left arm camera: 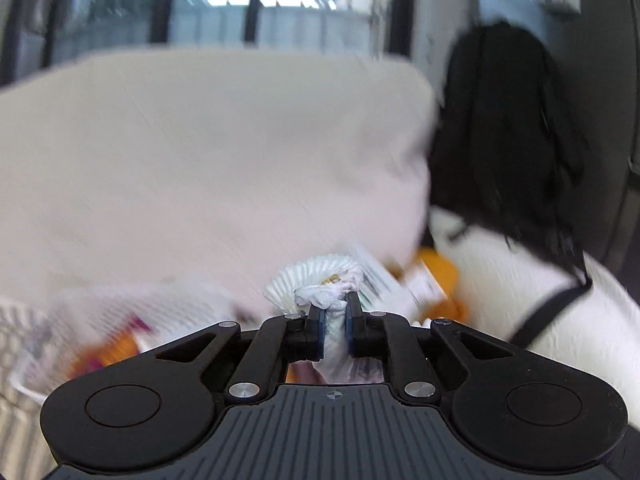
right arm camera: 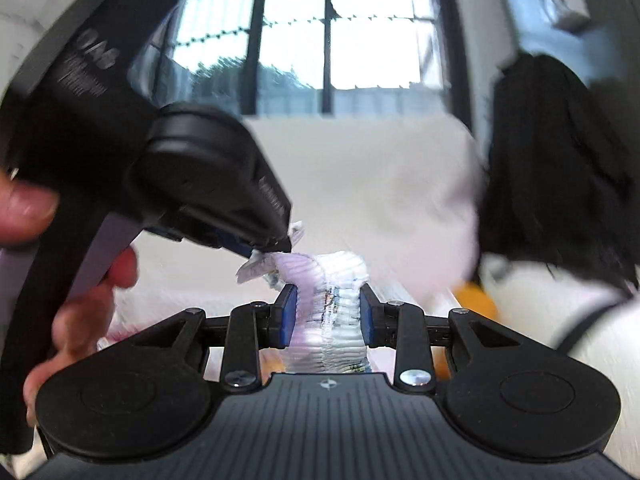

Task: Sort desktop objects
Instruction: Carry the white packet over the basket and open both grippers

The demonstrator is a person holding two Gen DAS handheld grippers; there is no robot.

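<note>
Crinkled white paper wrapper (right arm camera: 334, 312), pleated like a cupcake liner, pinched from both ends: right gripper (right arm camera: 329, 314) clamped on its middle, left gripper (left arm camera: 333, 330) clamped on a twisted end. Held in the air above the white counter (left arm camera: 180, 152).

Risks: tearing if pulled apart; crumbs (left arm camera: 331, 278) shaking loose; slipping out, given thin paper and heavy motion blur.

Containers: none clearly readable. Blurred printed packet (left arm camera: 100, 320) and orange item (left arm camera: 444, 276) lower down, contents unclear. Black fabric (left arm camera: 508, 132) further right.
</note>
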